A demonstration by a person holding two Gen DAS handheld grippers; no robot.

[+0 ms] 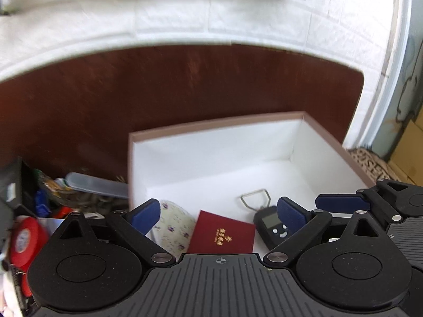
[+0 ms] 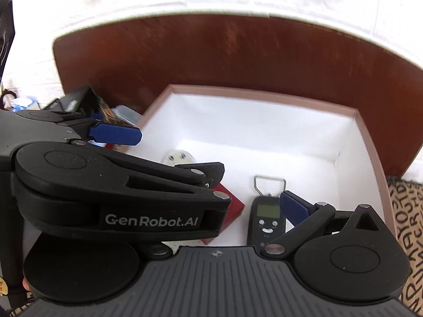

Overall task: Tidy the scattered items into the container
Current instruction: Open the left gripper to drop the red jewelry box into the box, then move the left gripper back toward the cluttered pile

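Observation:
An open box (image 1: 216, 129) with a pinkish-brown rim and white inside stands on the brown table. On its floor lie a red booklet (image 1: 224, 235) with gold lettering, a floral pouch (image 1: 174, 227) and a black hand scale (image 1: 271, 224) with a metal hook. My left gripper (image 1: 219, 216) hovers open over the booklet and pouch, nothing between its blue pads. My right gripper (image 2: 219, 208) is open beside it, above the scale (image 2: 267, 219). Only its right fingertip (image 2: 292, 206) shows, because the left gripper's housing (image 2: 119, 200) hides the other.
Left of the box lies a pile of clutter: a red tape roll (image 1: 26, 240), a clear plastic case (image 1: 97, 185), a black box (image 1: 13, 182) and a snack packet (image 1: 53, 185). A white brick wall rises behind the table (image 1: 185, 92). Patterned fabric (image 2: 407, 227) lies to the right.

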